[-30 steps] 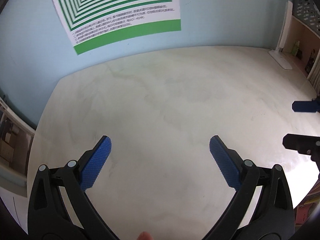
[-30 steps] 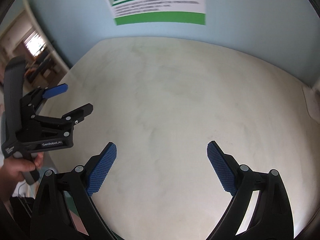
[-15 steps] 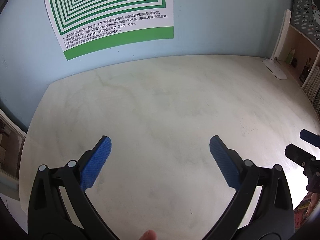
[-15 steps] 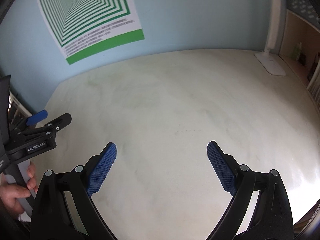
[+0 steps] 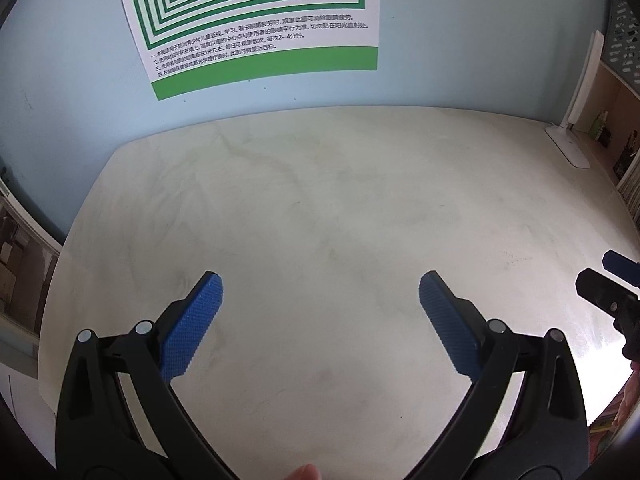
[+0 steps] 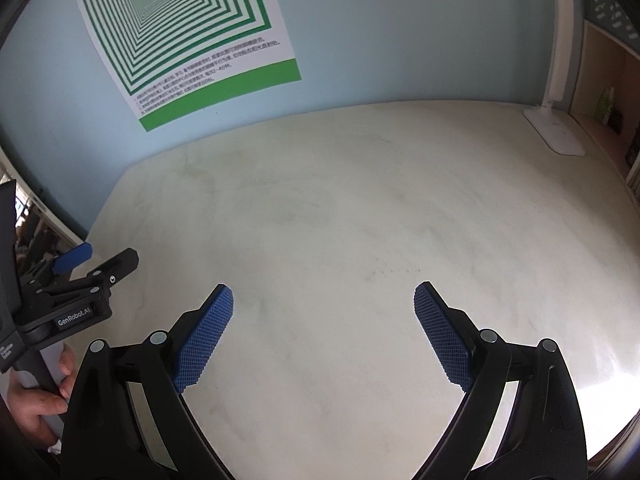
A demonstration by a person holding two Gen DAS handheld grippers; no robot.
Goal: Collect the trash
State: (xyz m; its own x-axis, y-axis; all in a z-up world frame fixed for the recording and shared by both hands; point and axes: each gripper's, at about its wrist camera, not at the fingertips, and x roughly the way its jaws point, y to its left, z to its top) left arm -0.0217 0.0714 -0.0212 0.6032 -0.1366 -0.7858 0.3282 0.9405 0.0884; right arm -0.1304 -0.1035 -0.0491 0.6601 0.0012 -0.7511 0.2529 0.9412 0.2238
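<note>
No trash shows in either view. My left gripper (image 5: 320, 316) is open and empty, its blue pads wide apart above the pale marbled tabletop (image 5: 320, 208). My right gripper (image 6: 324, 324) is also open and empty above the same tabletop (image 6: 340, 208). The left gripper also shows at the left edge of the right wrist view (image 6: 94, 256), held by a hand. The right gripper's tips show at the right edge of the left wrist view (image 5: 604, 270).
A green-and-white striped poster (image 5: 256, 20) hangs on the light blue wall behind the table. A white desk lamp (image 6: 556, 80) stands at the back right corner, beside a wooden shelf (image 6: 608, 100) with small items. The table's left edge drops off (image 5: 60, 248).
Both cameras have tilted up and swung, the right one to the right. The poster and lamp now show more fully. Both grippers have stayed open.
</note>
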